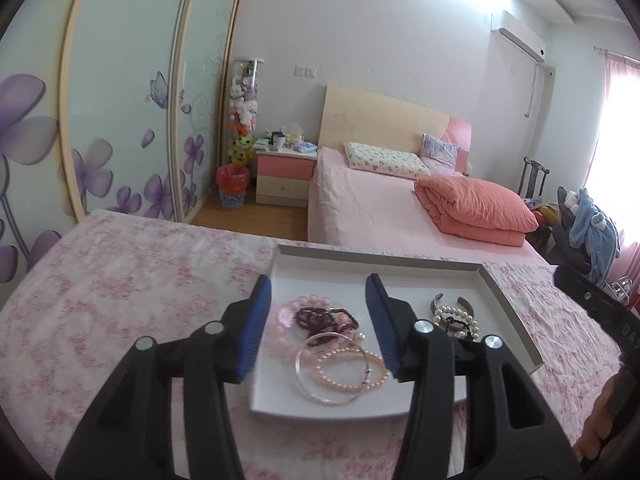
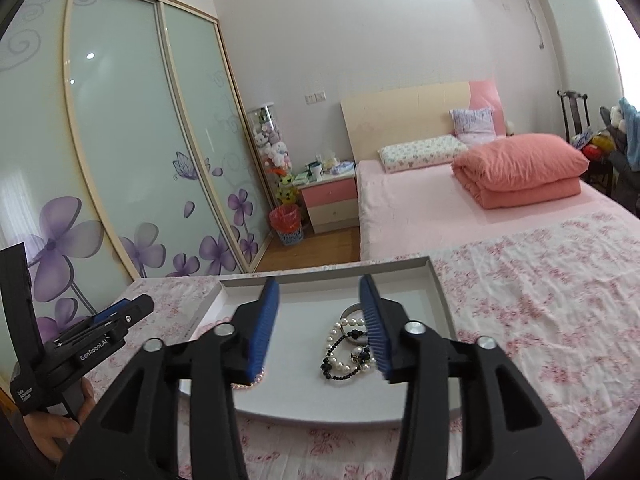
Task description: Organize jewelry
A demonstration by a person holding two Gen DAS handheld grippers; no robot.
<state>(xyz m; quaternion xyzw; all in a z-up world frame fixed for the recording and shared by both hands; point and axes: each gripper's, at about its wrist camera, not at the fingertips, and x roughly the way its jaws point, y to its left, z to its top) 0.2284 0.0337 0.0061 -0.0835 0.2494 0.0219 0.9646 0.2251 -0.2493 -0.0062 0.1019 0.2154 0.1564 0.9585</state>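
Jewelry lies in two heaps inside a shallow white cardboard tray (image 1: 508,292) on the floral pink bench cloth (image 1: 120,288): pink glossy bead bracelets (image 1: 344,372) tangled with a thin silver bangle (image 1: 320,372) at left, white pearl and black bead strands (image 2: 352,354) at right. Both the left gripper (image 1: 320,320) and the right gripper (image 2: 320,320) hover half-open, holding nothing. Interlocked strands could snag and drag neighbours out; smooth beads may slip.

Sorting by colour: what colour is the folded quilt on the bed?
Coral pink folded quilt; clearest in the right wrist view.
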